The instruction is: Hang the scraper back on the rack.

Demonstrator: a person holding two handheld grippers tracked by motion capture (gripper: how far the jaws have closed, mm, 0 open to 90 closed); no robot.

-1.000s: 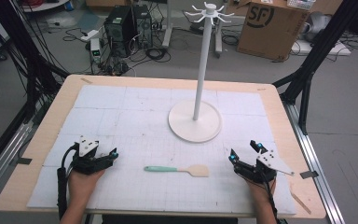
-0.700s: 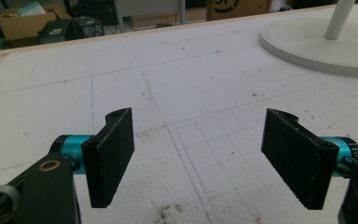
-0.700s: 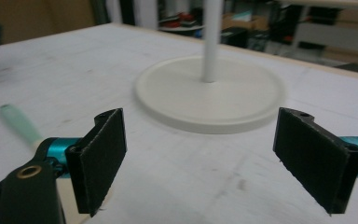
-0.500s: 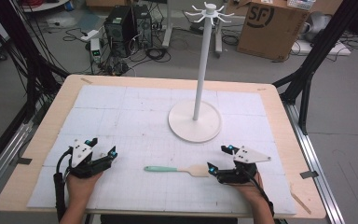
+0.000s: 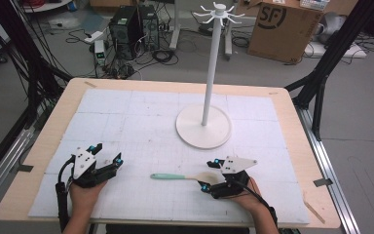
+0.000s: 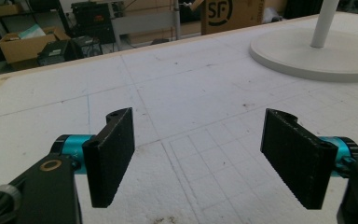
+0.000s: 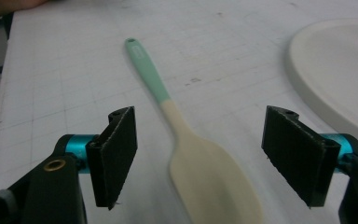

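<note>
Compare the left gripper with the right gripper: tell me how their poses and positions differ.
The right gripper straddles the spatula, its blade between the jaws; the left gripper has only bare mat between its jaws. In the high view the right gripper points left along the table, the left gripper up and rightward. The right's jaws have just been closing. Both stand open, untouching.

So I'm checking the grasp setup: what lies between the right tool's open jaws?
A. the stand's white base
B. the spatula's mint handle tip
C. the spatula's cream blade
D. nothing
C: in the right gripper view the spatula lies with its cream blade between the right tool's open jaws, untouched.
</note>
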